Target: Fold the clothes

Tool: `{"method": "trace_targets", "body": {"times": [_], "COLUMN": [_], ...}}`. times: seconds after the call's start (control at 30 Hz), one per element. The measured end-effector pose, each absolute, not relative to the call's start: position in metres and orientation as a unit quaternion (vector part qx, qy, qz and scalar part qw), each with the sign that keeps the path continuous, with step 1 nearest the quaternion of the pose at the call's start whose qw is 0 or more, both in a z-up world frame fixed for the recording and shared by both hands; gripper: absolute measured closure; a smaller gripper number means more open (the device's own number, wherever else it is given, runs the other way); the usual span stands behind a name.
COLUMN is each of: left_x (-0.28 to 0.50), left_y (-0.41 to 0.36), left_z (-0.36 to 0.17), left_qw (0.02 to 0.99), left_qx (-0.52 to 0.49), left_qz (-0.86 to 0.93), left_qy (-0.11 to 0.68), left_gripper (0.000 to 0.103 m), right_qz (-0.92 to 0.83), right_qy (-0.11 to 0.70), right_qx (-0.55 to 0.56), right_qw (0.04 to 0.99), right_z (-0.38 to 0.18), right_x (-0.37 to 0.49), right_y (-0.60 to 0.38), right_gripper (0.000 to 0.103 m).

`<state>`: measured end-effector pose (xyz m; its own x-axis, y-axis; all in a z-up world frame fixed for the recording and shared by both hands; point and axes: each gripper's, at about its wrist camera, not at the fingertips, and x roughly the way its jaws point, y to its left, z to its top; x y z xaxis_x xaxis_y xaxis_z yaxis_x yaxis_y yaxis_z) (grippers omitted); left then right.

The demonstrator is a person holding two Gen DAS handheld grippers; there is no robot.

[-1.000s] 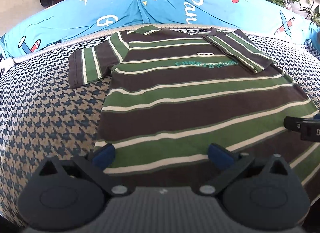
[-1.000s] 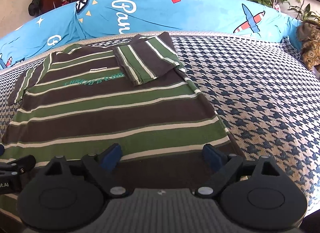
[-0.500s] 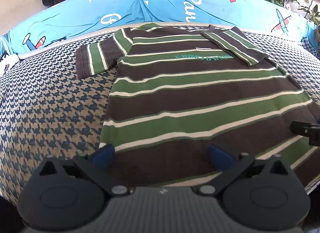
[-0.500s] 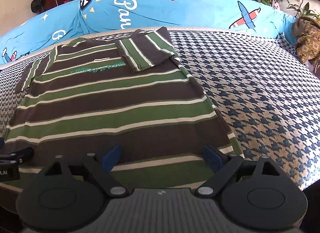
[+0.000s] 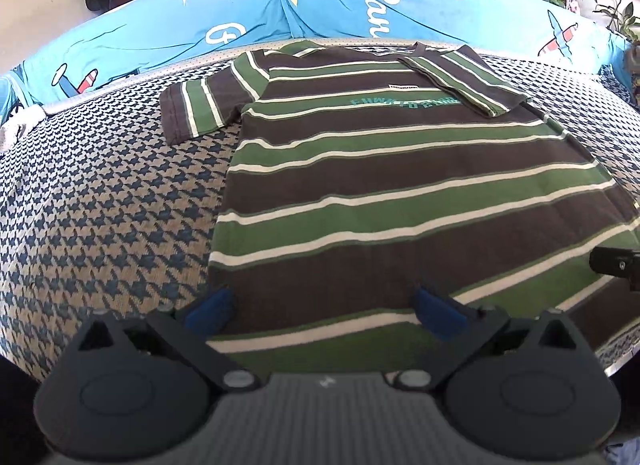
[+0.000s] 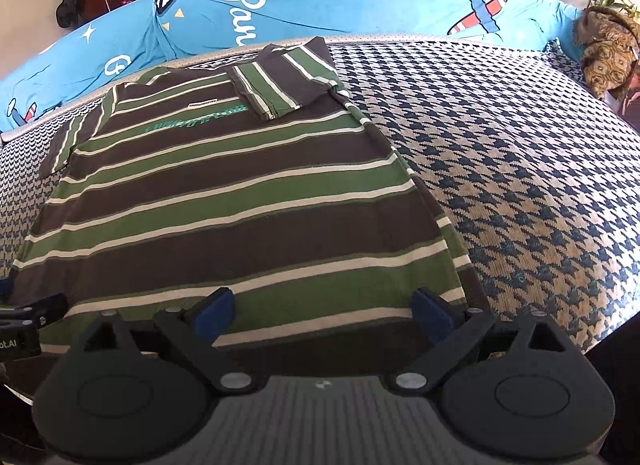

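Striped shirt [image 5: 400, 201], brown, green and white: spread flat on bed [image 5: 100, 205], hem nearest both tongs, collar farthest.
Right sleeve [image 6: 280, 81]: folded in over chest, ahead of right tongs [image 6: 324, 311].
Left sleeve [image 5: 196, 109]: spread out on bed, ahead and left of left tongs [image 5: 324, 311].
Body: full length, no side or hem fold visible.
Both tongs: spread wide, empty, poised over hem.
Done: one sleeve. Left, by judgement: other sleeve, body folds.
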<state>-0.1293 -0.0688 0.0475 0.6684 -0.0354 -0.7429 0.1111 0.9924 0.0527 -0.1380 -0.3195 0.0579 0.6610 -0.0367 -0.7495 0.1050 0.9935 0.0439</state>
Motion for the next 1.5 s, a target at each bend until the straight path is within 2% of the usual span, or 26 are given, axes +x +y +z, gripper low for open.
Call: {"method": "trace_targets", "body": {"times": [0.3, 0.87, 1.13, 1.5], "left_x": [-0.127, -0.092, -0.105, -0.120], "left_y": [-0.071, -0.115, -0.114, -0.105], "left_z": [0.061, 0.057, 0.042, 0.045], "left_qw": [0.928, 0.913, 0.910, 0.905], "left_qx": [0.026, 0.035, 0.049, 0.051], "left_qz": [-0.047, -0.075, -0.070, -0.075], "left_qy": [0.369, 0.400, 0.406, 0.417], "left_gripper": [0.000, 0.000, 0.000, 0.000], "right_qz": [-0.044, -0.059, -0.058, -0.050], "right_qy": [0.386, 0.373, 0.394, 0.403], "right_qx": [0.072, 0.075, 0.036, 0.041], "right_qw": [0.919, 0.923, 0.917, 0.913], "right_z": [0.065, 0.066, 0.055, 0.057], "right_x": [-0.145, -0.120, -0.121, -0.130], "right_y": [-0.328, -0.329, -0.322, -0.323], "right_gripper": [0.007, 0.007, 0.004, 0.003]}}
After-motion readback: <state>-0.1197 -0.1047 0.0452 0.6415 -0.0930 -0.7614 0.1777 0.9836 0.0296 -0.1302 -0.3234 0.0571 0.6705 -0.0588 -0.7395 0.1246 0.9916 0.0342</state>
